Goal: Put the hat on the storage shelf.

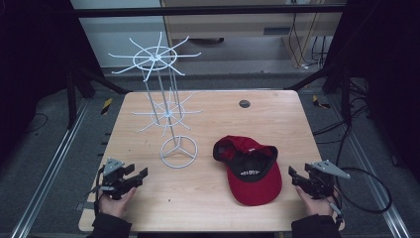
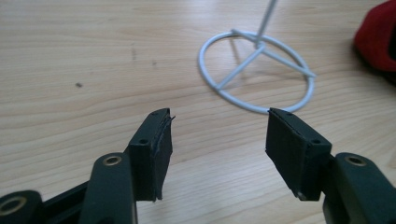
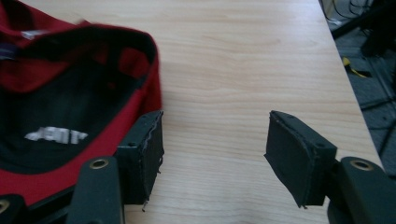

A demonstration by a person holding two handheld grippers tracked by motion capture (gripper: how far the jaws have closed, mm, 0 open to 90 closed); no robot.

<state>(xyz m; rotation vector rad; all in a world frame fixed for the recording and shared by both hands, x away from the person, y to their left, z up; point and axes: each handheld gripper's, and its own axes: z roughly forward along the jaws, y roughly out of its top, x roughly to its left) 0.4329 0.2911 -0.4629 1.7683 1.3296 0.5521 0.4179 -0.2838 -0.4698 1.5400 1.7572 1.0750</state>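
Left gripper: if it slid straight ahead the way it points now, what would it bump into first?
Probably the ring base of the white wire rack. The left gripper, jaws open and empty, points across bare table at that ring; the red cap lies off to the side.

Red fabric cap with black lining: upside down, lower right of centre.
White wire rack: upright, left of centre.

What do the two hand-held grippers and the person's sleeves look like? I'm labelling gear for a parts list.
Both the left hand-held gripper and the right hand-held gripper are black, each with two flat, square-ended jaws faced with dark pads and brass-coloured rivets. A grey three-cornered plate tops each. A black cable trails from the right one. The sleeves are dark.
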